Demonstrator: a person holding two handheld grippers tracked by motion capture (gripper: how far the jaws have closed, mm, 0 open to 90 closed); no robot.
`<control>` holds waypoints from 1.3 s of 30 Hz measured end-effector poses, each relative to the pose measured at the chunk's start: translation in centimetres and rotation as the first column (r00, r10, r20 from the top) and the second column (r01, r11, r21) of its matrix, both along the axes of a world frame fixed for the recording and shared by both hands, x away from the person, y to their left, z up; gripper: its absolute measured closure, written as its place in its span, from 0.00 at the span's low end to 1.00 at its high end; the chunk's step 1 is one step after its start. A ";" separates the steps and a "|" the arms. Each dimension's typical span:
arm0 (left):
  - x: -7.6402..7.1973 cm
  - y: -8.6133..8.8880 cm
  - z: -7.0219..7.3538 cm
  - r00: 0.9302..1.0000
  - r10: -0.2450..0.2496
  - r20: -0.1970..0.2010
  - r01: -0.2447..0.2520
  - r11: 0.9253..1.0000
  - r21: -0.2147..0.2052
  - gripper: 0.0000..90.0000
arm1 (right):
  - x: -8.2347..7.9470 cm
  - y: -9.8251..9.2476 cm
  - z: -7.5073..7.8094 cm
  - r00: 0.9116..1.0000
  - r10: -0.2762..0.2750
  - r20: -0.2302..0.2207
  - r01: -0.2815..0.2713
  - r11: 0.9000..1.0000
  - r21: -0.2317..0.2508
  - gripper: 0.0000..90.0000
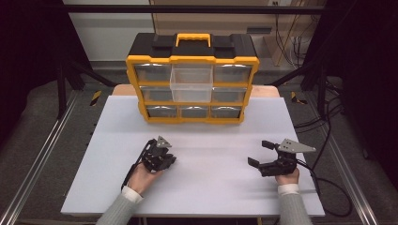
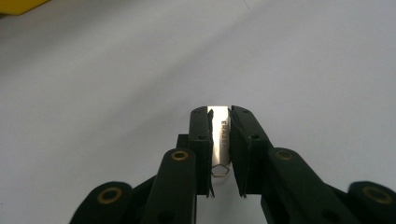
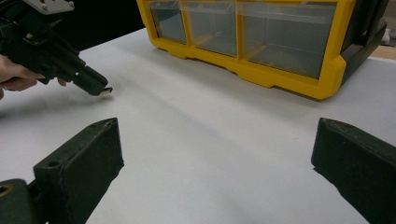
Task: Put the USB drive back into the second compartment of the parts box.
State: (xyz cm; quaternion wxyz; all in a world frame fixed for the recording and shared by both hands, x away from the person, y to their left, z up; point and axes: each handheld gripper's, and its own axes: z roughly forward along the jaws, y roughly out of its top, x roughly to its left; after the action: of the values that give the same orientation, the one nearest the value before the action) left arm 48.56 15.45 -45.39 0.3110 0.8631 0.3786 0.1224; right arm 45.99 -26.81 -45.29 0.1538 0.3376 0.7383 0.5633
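Between the jaws of the left hand-held gripper (image 2: 219,140) sits a small metal strip (image 2: 221,135), clamped tight, its lower end hidden and its lettering hard to read. Wide bare bench (image 1: 211,140) lies all around, the yellow drawer organizer (image 1: 192,84) well back. Right hand-held gripper (image 1: 260,154) hovers level, jaws wide, holding nothing.

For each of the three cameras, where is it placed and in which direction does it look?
High view: above the person's side, looking forward and down on the white table, the yellow drawer organizer and both forearms.
Left gripper view: rides on the left gripper, looking along its jaws, shut on a small metal piece.
Right gripper view: rides on the right gripper, jaws open, facing the organizer.
Shared: the right gripper view and the high view both show the left gripper.
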 end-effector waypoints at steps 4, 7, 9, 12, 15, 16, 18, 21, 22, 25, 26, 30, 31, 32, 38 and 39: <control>-0.1 0.2 0.3 1.000 -0.007 0.004 0.007 1.000 -0.006 0.88 | 0.0 0.0 0.0 1.000 0.000 0.000 0.000 1.000 -0.001 0.03; -0.1 0.3 0.6 1.000 -0.011 0.009 0.011 1.000 -0.009 0.88 | 0.0 0.0 0.0 1.000 0.000 -0.002 0.000 1.000 0.002 0.03; -0.2 0.4 0.8 1.000 -0.013 0.010 0.013 1.000 -0.017 0.88 | 0.0 0.0 0.0 1.000 0.000 0.000 0.000 1.000 0.000 0.03; -0.2 0.6 1.1 1.000 -0.008 0.021 0.009 1.000 -0.011 0.88 | 0.0 0.0 0.0 1.000 -0.001 -0.001 0.001 1.000 0.001 0.03; -0.2 0.7 1.3 1.000 -0.005 0.027 0.005 1.000 -0.016 0.88 | 0.0 0.0 0.0 1.000 0.001 -0.002 -0.001 1.000 0.002 0.03; -0.2 0.8 1.4 1.000 -0.006 0.029 0.007 1.000 -0.014 0.88 | 0.0 0.0 0.0 1.000 0.001 -0.001 -0.001 1.000 0.002 0.03; -0.2 1.0 1.6 1.000 -0.007 0.027 0.008 1.000 -0.029 0.88 | 0.0 0.0 0.0 1.000 0.002 -0.003 -0.002 1.000 0.003 0.03; -0.2 1.2 2.0 1.000 -0.008 0.025 0.009 0.999 -0.046 0.88 | 0.0 0.0 0.0 1.000 0.003 -0.001 -0.003 1.000 0.003 0.03; -0.2 1.3 2.1 1.000 -0.006 0.029 0.008 0.999 -0.053 0.88 | 0.0 0.0 0.0 1.000 0.003 -0.001 -0.003 1.000 0.004 0.03; -0.4 1.6 2.6 0.999 -0.002 0.038 0.004 0.998 -0.061 0.88 | 0.0 0.0 0.0 1.000 0.001 -0.002 -0.001 1.000 0.003 0.03; -0.4 1.7 2.8 0.999 0.000 0.042 0.003 0.998 -0.067 0.88 | 0.1 0.0 0.0 1.000 0.000 -0.002 0.000 1.000 0.004 0.03; -0.7 2.0 3.5 0.999 -0.002 0.053 0.006 0.997 -0.081 0.88 | 0.1 0.0 0.0 1.000 0.000 -0.002 0.000 1.000 0.005 0.03; -0.7 2.1 3.7 0.998 0.000 0.058 0.005 0.996 -0.084 0.88 | 0.0 0.0 0.0 1.000 0.000 -0.003 0.000 1.000 0.005 0.03; -0.8 2.2 3.9 0.998 -0.002 0.060 0.007 0.997 -0.083 0.88 | 0.0 0.0 0.0 1.000 0.000 -0.002 0.000 1.000 0.005 0.03; -1.1 2.4 4.8 0.997 -0.001 0.078 0.008 0.995 -0.096 0.88 | 0.1 0.1 -0.1 1.000 0.000 -0.005 0.000 1.000 -0.002 0.03; -1.2 2.5 5.0 0.997 -0.001 0.082 0.009 0.995 -0.097 0.88 | 0.1 0.1 -0.1 1.000 0.000 -0.005 0.000 1.000 -0.001 0.03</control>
State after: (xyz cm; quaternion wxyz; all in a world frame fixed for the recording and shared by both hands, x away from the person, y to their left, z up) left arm 47.37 17.94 -40.38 0.3683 0.8420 0.3691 0.1382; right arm 46.06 -26.74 -45.36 0.1521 0.3390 0.7389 0.5621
